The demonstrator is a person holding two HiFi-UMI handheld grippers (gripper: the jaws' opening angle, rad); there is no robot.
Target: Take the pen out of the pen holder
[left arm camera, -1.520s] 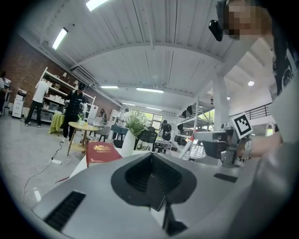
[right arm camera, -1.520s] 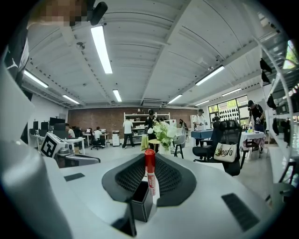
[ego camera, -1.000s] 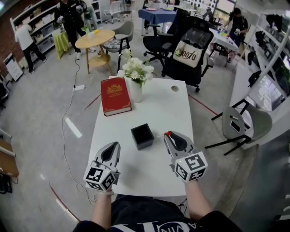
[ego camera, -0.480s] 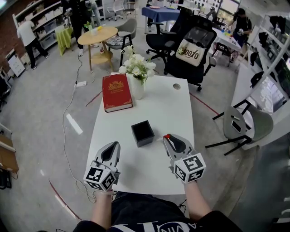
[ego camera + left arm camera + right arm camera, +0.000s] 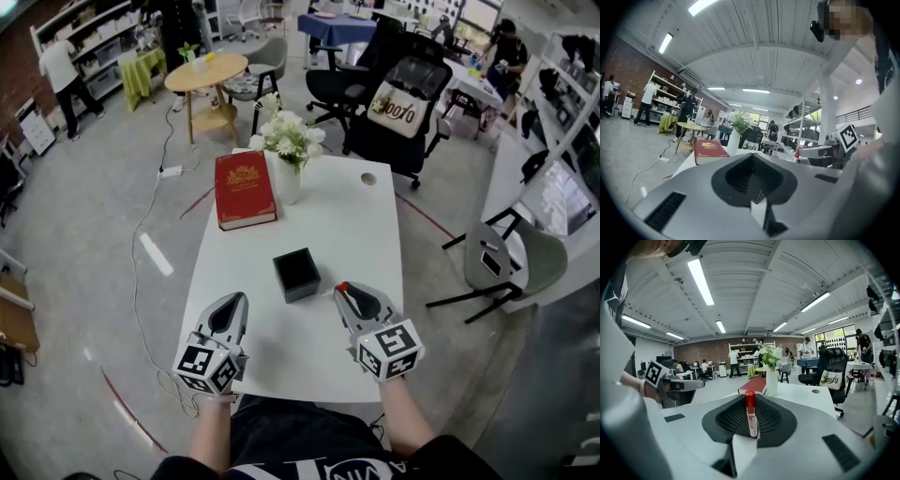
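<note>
The black square pen holder (image 5: 296, 275) stands open-topped near the middle of the white table (image 5: 361, 230). My right gripper (image 5: 345, 291) hovers just right of and nearer than the holder, shut on a pen (image 5: 750, 414) with a red cap and a white barrel. The pen stands upright between the jaws in the right gripper view, and its red tip (image 5: 343, 286) shows in the head view. My left gripper (image 5: 233, 302) rests low at the table's near left, shut with nothing in it. The holder is hidden in both gripper views.
A red book (image 5: 246, 190) lies at the far left of the table beside a white vase of flowers (image 5: 287, 155). A cable hole (image 5: 368, 178) sits at the far right. Office chairs stand beyond the table, and a grey chair (image 5: 511, 258) to its right.
My right gripper has sunk a little toward the table and drawn nearer to me, still holding the pen. The left gripper has stayed where it was.
</note>
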